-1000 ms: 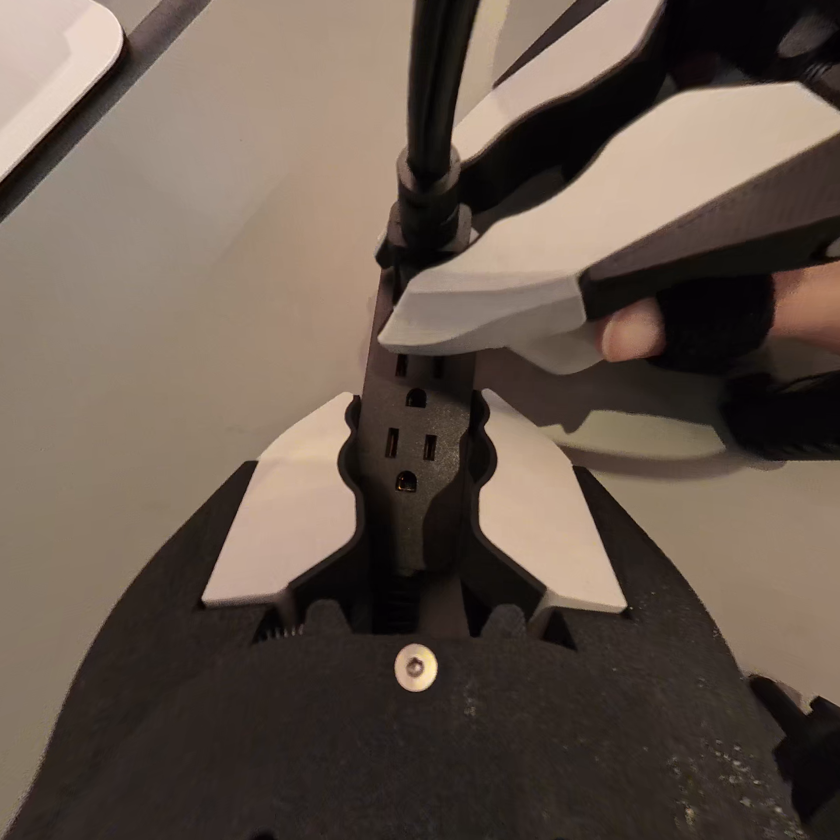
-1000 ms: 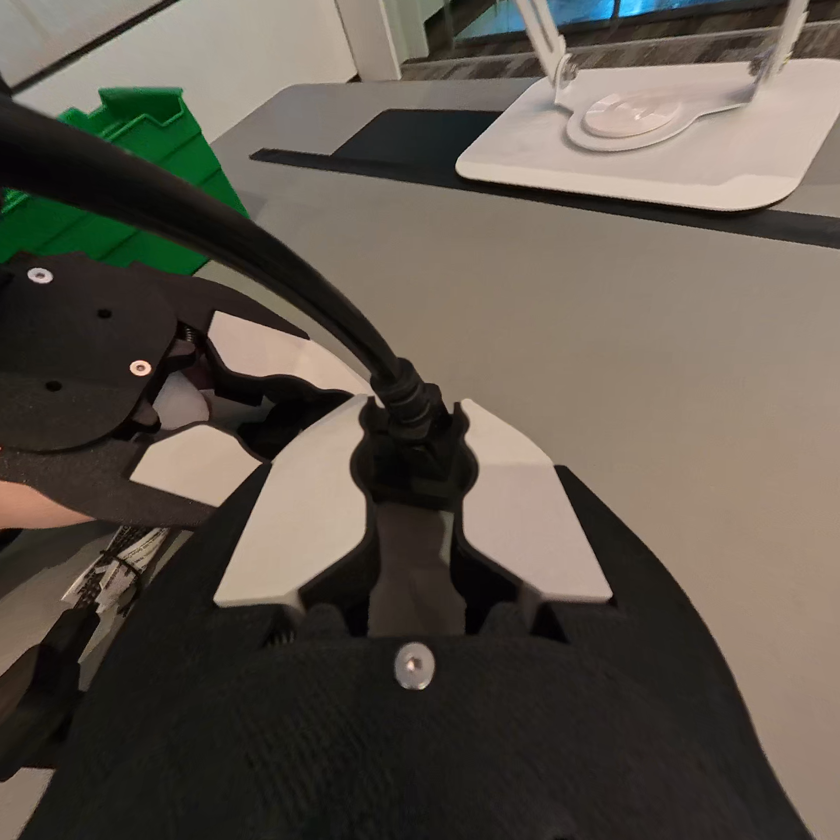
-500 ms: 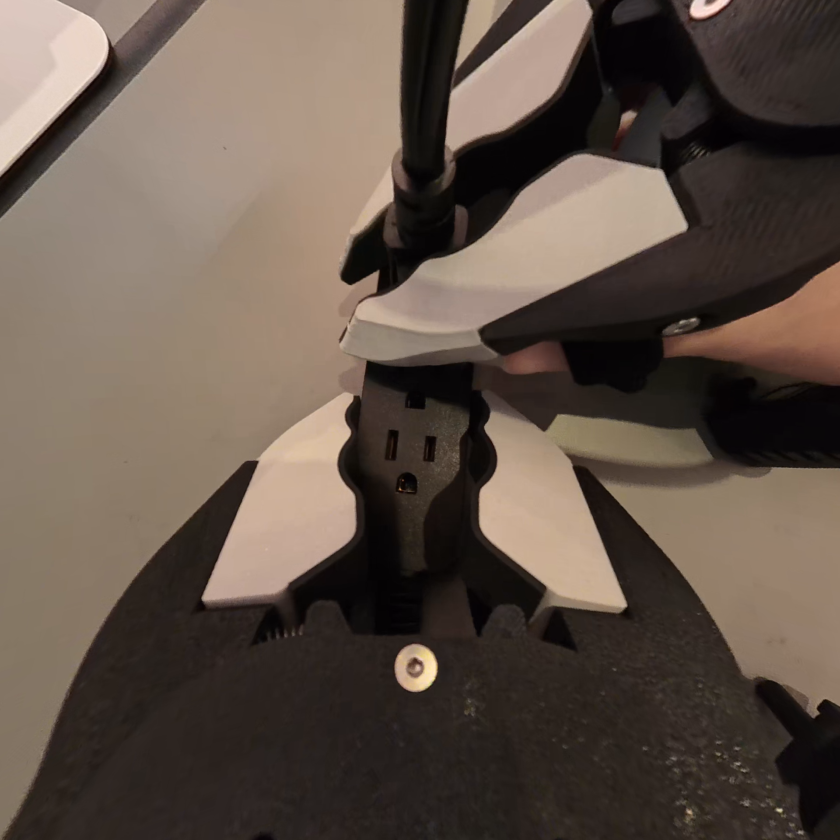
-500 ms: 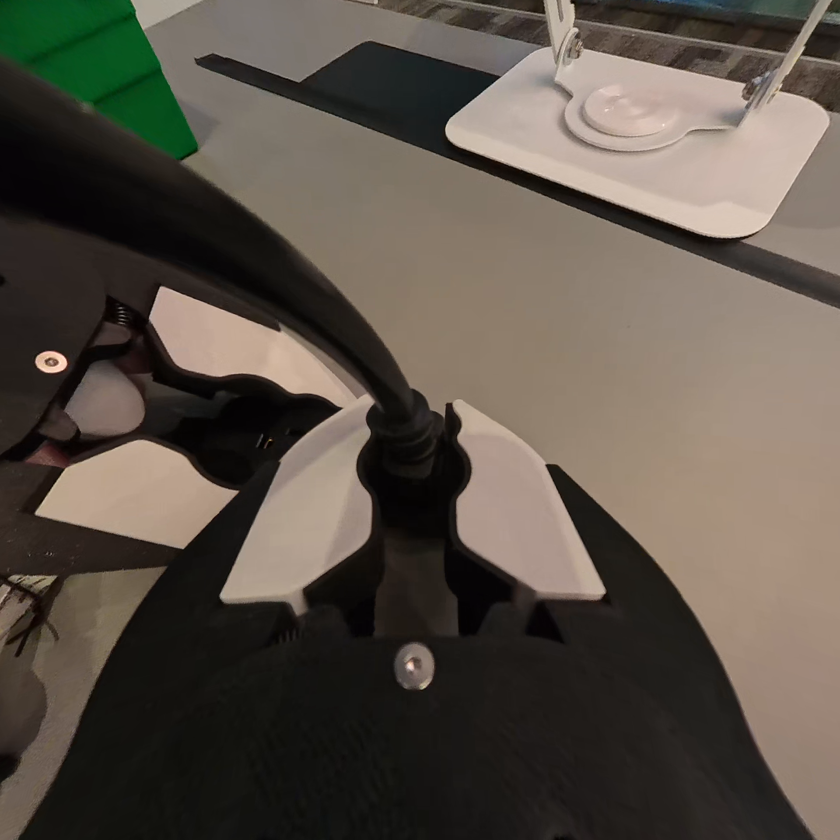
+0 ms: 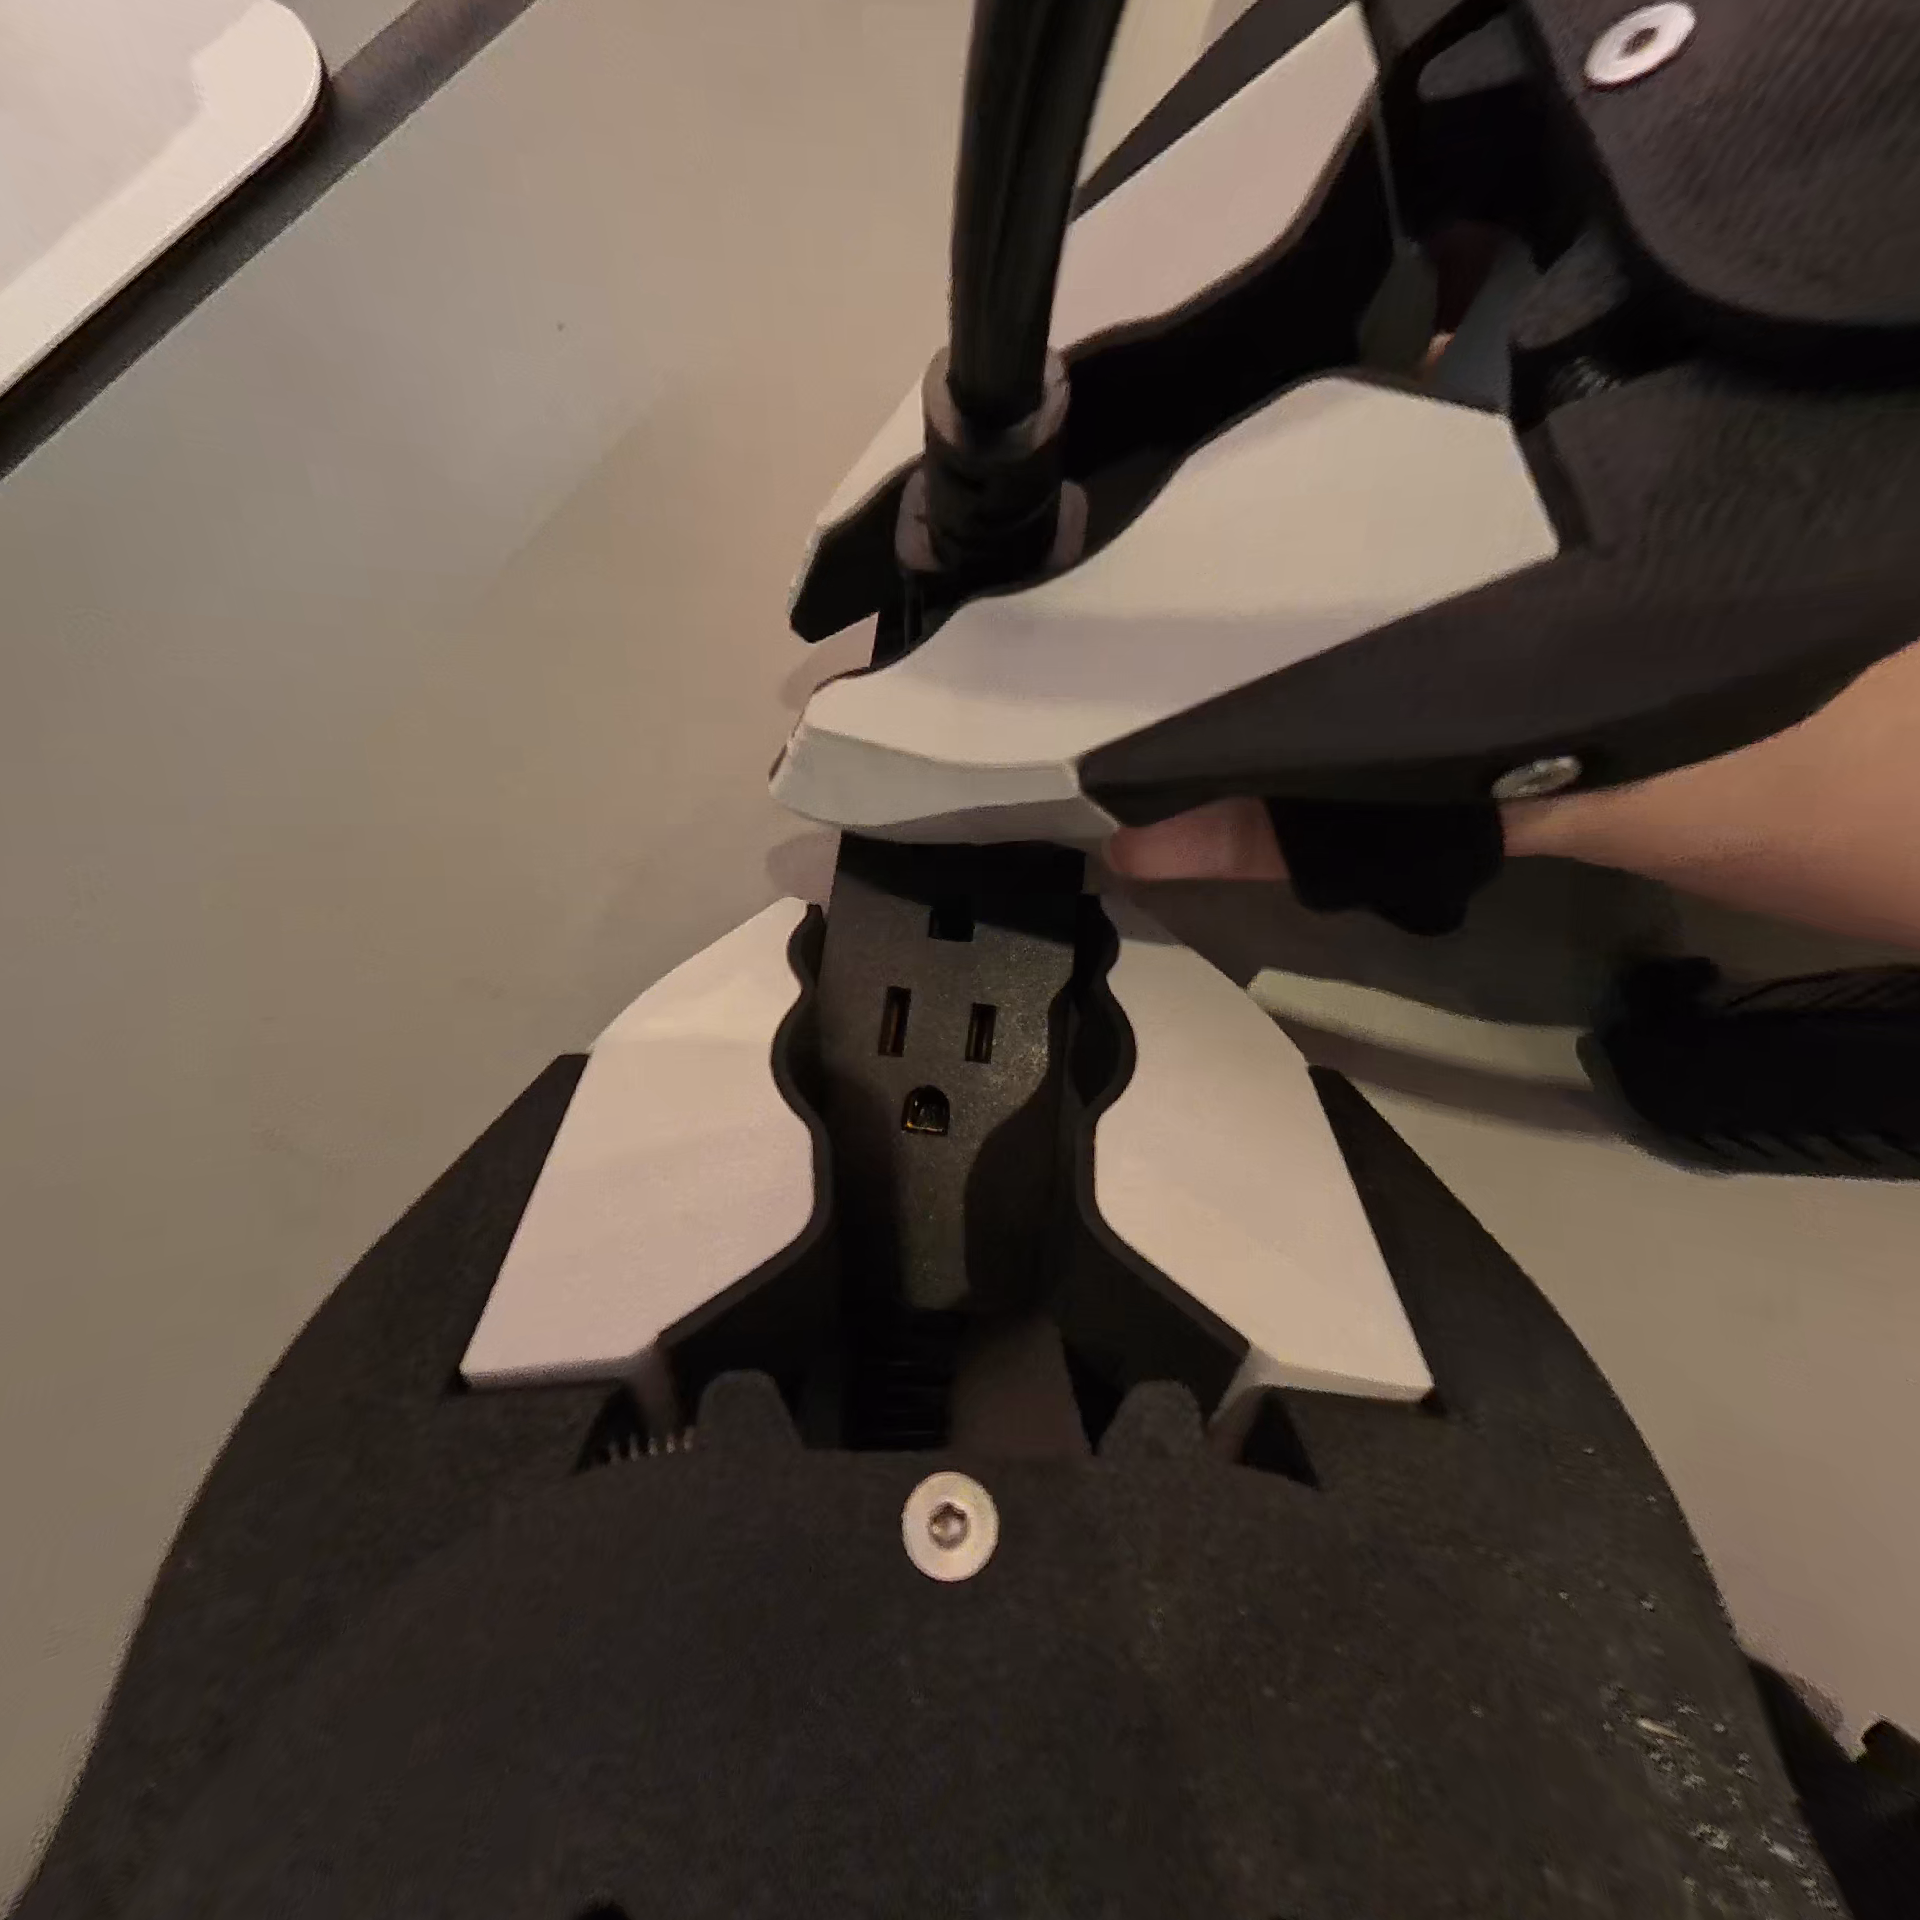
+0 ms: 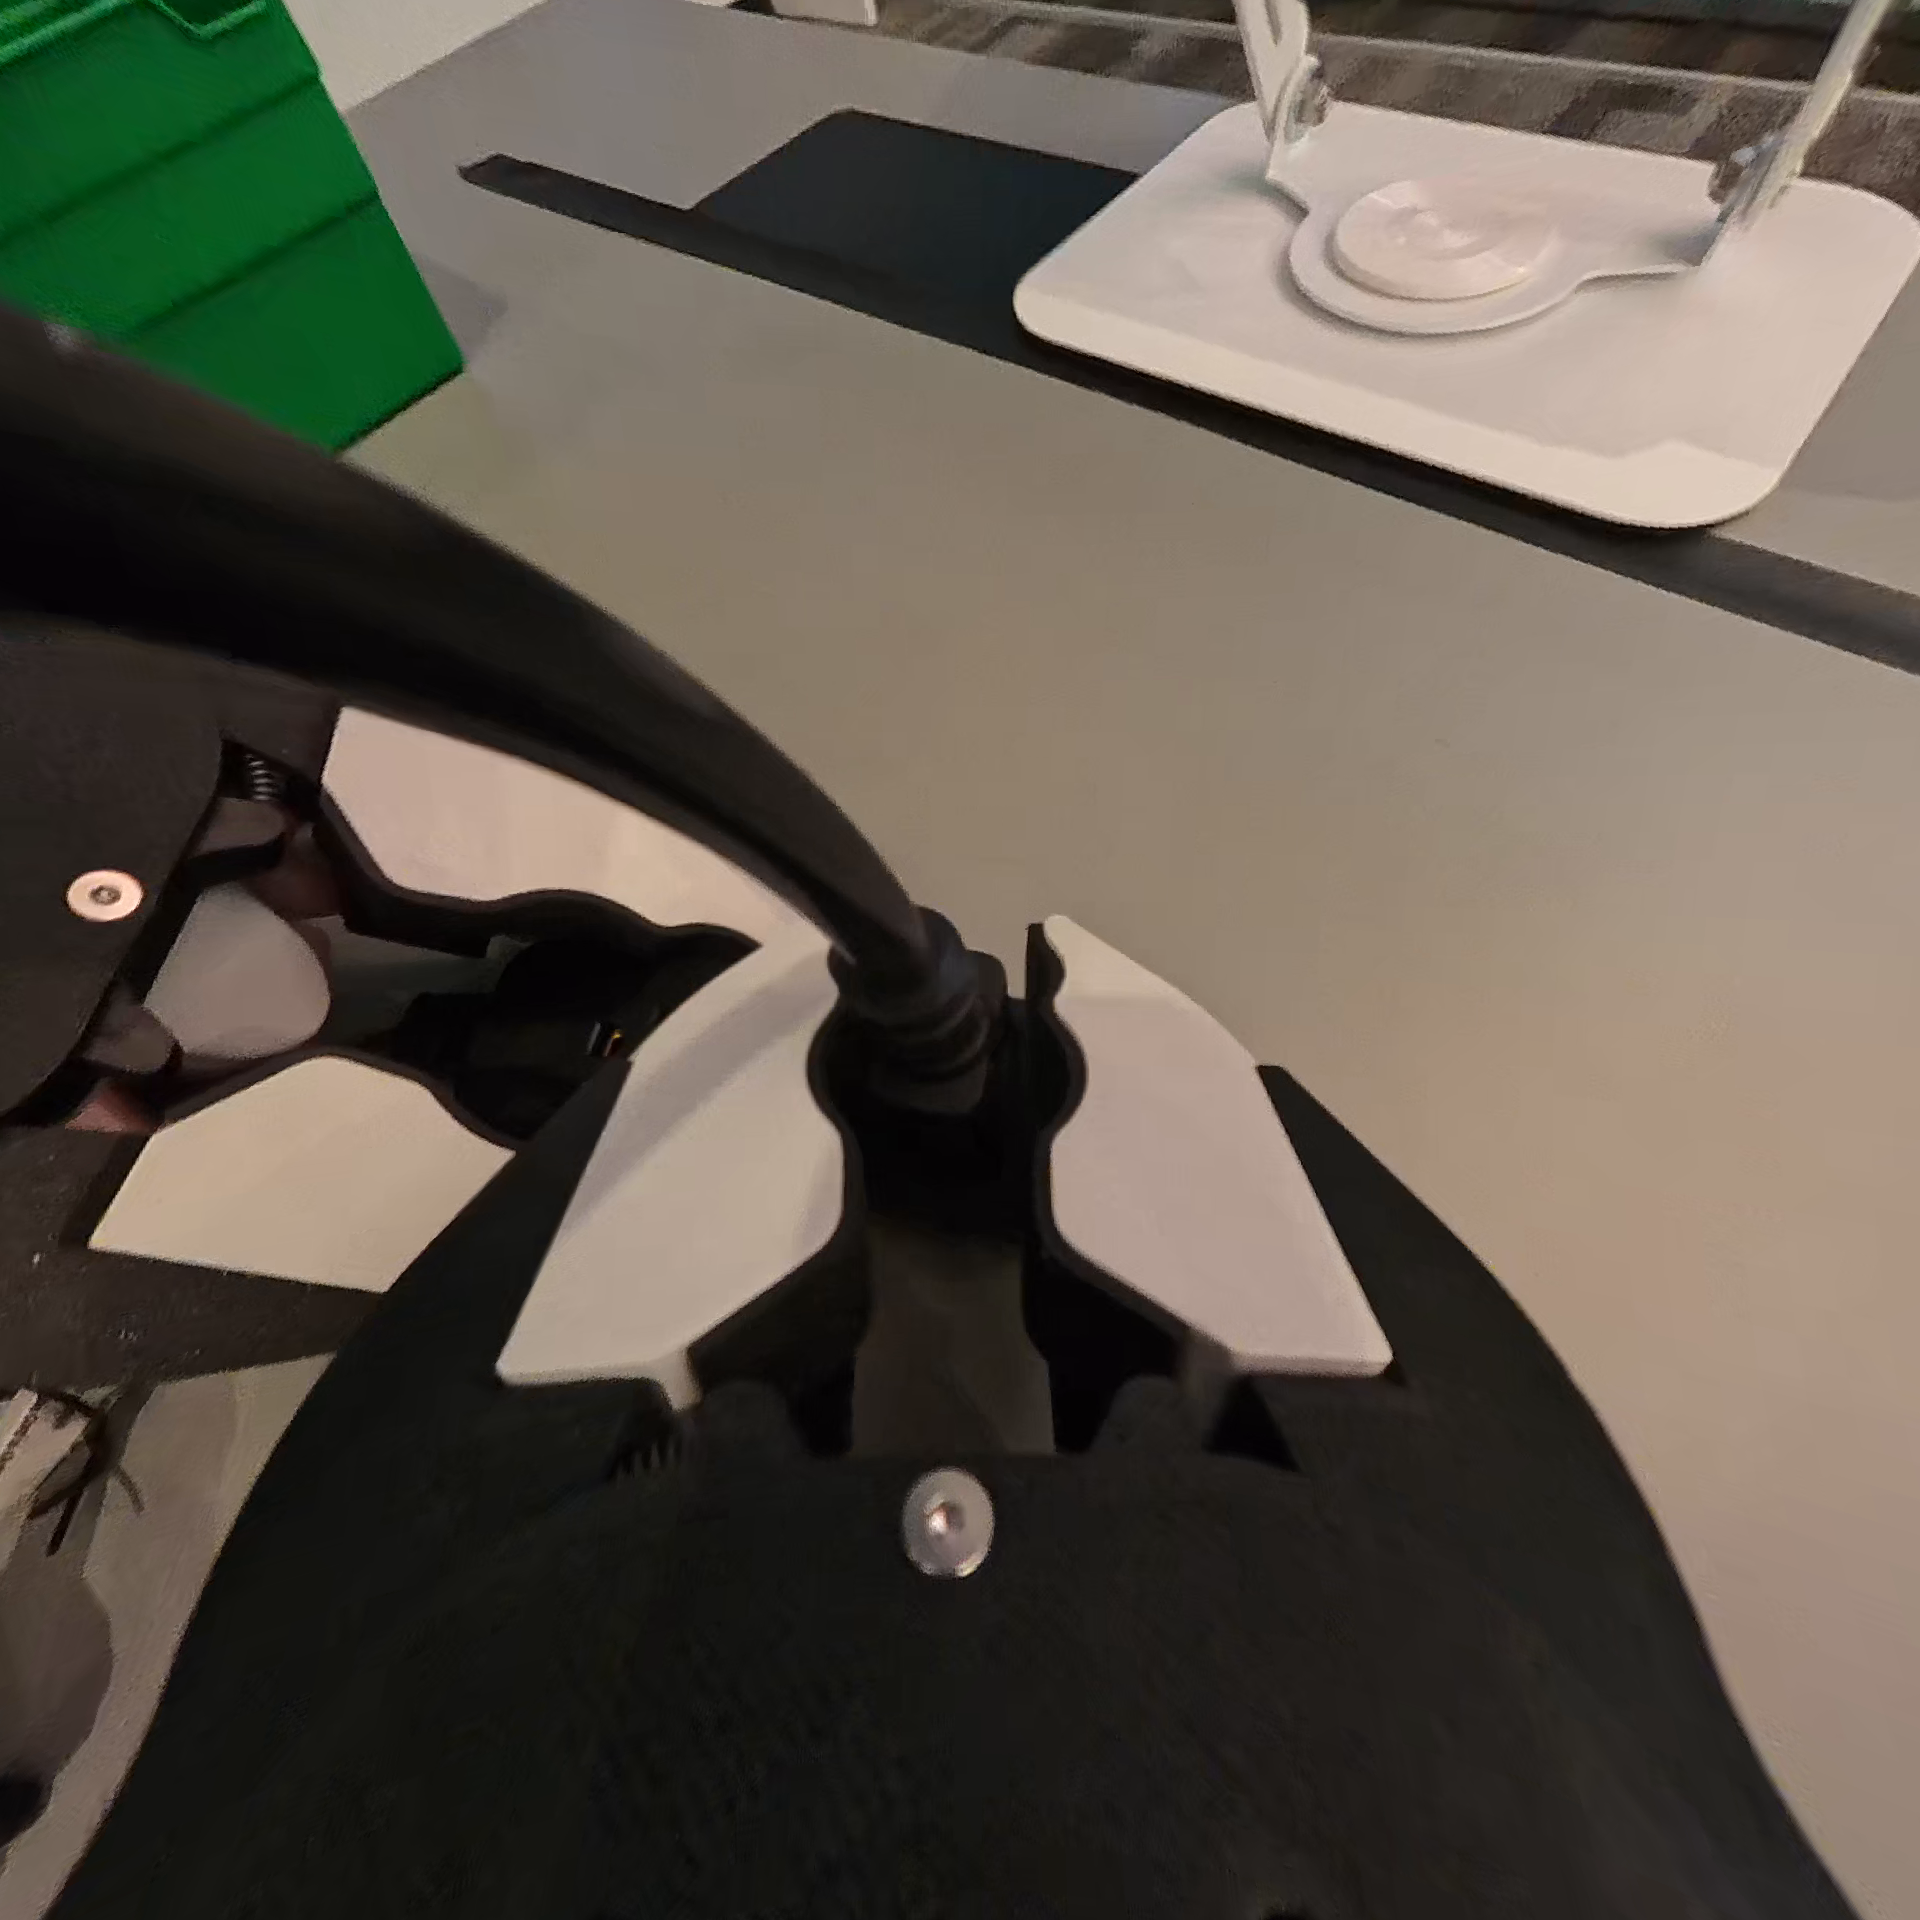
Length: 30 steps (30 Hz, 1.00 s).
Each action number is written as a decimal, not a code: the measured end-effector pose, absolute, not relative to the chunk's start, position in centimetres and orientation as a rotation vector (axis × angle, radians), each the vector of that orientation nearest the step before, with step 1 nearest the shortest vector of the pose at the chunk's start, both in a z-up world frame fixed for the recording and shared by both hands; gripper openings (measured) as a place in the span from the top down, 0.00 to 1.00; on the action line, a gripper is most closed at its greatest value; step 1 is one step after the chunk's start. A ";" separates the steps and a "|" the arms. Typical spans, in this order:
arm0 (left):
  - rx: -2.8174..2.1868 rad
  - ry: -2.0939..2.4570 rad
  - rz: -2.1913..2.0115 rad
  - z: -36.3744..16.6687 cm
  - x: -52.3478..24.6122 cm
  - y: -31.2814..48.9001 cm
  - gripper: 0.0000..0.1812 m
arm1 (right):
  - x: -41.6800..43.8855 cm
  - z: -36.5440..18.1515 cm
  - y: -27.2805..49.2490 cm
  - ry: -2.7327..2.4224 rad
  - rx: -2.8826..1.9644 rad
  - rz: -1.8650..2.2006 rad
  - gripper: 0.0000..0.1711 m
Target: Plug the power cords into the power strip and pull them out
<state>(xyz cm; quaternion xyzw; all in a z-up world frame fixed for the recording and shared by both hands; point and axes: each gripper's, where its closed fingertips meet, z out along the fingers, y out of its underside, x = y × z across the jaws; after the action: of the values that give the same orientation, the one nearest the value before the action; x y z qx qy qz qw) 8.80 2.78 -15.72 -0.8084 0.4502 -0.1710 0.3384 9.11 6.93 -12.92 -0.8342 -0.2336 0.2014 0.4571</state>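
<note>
Both jaws clenched: left gripper (image 5: 951,1039) grips black power strip (image 5: 951,1101), right gripper (image 6: 940,1049) black plug (image 6: 935,1039).

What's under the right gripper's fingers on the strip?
The right gripper, shut on the black plug, sits over the far end of the power strip. One empty outlet shows nearer. The plug's blades and the socket below are hidden.

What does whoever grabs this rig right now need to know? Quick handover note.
Left claw: shut on the black power strip, bracing it on the grey table.
Right claw: shut on the black plug, cord arching up and away.
The plug sits over the strip's far end; the claw hides whether the prongs are seated.
One nearer outlet is empty.
Left: confirm seating, then finish the plug/unplug cycle.
</note>
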 end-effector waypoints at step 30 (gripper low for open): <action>-2.062 1.178 -0.390 -15.6 9.4 2.5 0.75 | 9.9 -11.0 6.5 -0.444 -1.962 0.829 0.88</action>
<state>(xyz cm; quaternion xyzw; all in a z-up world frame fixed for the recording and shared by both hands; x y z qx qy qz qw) 9.38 2.54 -15.58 -0.7995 0.4569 -0.1512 0.3593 9.93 6.49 -11.03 -0.7986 -0.1808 0.3374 0.4645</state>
